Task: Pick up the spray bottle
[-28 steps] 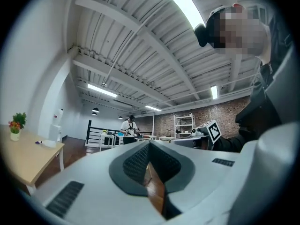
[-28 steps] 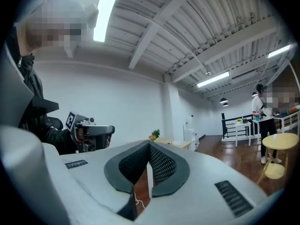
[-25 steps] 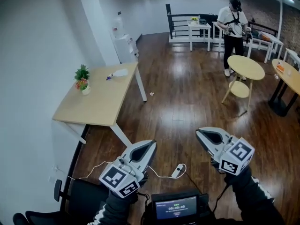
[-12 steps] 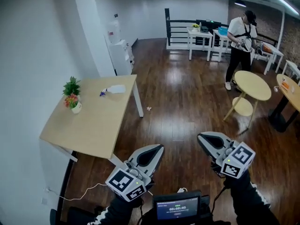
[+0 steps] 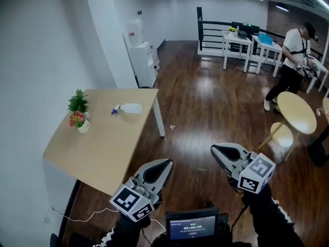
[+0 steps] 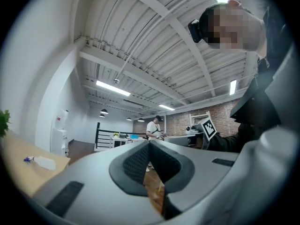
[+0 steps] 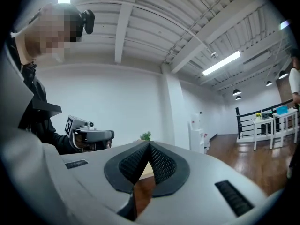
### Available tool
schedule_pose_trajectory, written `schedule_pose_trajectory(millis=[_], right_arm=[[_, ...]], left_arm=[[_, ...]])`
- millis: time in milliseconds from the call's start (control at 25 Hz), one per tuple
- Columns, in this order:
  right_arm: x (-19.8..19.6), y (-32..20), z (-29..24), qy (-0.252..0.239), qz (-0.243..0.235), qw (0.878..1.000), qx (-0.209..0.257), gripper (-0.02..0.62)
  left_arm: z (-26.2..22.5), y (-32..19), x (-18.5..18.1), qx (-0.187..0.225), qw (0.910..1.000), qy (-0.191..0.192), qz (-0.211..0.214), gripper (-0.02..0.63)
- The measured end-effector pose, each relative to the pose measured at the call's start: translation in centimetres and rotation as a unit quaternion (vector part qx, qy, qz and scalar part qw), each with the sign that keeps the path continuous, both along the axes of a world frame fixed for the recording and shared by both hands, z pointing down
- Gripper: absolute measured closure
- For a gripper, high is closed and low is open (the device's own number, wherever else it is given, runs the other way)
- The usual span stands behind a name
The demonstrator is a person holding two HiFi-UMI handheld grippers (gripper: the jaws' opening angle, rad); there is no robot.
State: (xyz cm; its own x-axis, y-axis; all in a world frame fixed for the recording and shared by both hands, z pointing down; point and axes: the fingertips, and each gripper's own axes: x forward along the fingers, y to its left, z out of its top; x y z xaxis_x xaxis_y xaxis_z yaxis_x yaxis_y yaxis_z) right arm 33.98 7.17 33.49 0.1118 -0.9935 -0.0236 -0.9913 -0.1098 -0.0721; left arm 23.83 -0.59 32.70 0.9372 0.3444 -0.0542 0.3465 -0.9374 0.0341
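Left gripper [image 5: 165, 162] and right gripper [image 5: 214, 148]: jaws are seen closed tip to tip, nothing held (both carried level above the wood floor [image 5: 205, 102]). Spray bottle [image 5: 128, 108] is noted lying on the table [image 5: 97, 153], well apart from both, near a potted plant [image 5: 78, 115].

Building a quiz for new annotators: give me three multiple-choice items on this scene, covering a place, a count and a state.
1. Where is the spray bottle? A) floor B) wooden table C) round table
2. How many potted plants stand on that table? A) one B) two C) three
3. The left hand-held gripper is: A) open B) shut on the bottle C) shut, empty
Answers: B, it lies on the tabletop; A, a single plant shows; C, its pads meet with nothing between.
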Motion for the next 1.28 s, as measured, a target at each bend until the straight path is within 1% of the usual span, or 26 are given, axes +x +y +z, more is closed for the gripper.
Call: schedule_pose_trajectory(millis=[160,320,400,520,600,800,960,1080,1200,1280], right_arm=[[10.5,-1.0,0.1,0.021,-0.058,0.998,-0.001,0.588],[20.0,-1.0,-0.6,0.039,-0.113,0.993,-0.011,0.588],[23.9,-2.3,-0.8,0.038,-0.13,0.991,-0.012,0.588],[28.4,-5.6,-0.8,0.026,-0.155,0.988,-0.01,0.588],[31.2,-8.6,-1.1,0.029,-0.168,0.985,-0.01,0.588],[36.6,-18.2,-0.3,0.033,-0.19,0.981,-0.017,0.588],[38.8,-26.2,0.1,0.029,-0.216,0.975,-0.031,0.588],[40.4,-32.6,-0.5,0.027,-0.236,0.971,-0.029,0.588],[42.0,-38.7,-0.5,0.021,-0.25,0.967,-0.032,0.588],[43.0,-42.2,-0.6,0.018,-0.271,0.962,-0.037,0.588]], left_arm=[[0.6,-1.0,10.2,-0.013,0.997,-0.007,-0.076,0.606],[-0.1,-0.6,19.3,-0.014,0.9917,-0.008,-0.127,0.606],[-0.3,-1.5,23.0,-0.018,0.9892,-0.011,-0.145,0.606],[0.0,-3.8,27.5,-0.014,0.9866,-0.024,-0.161,0.606],[-0.1,-6.3,30.3,-0.016,0.9845,-0.02,-0.174,0.606],[0.6,-14.9,35.7,-0.022,0.979,0.0,-0.202,0.606],[0.4,-22.4,37.9,-0.022,0.9727,0.008,-0.231,0.606],[0.3,-28.2,39.3,-0.018,0.9689,0.011,-0.246,0.606],[0.6,-33.8,40.5,-0.032,0.9599,0.007,-0.278,0.606],[0.6,-36.6,41.4,-0.041,0.953,0.003,-0.3,0.606]])
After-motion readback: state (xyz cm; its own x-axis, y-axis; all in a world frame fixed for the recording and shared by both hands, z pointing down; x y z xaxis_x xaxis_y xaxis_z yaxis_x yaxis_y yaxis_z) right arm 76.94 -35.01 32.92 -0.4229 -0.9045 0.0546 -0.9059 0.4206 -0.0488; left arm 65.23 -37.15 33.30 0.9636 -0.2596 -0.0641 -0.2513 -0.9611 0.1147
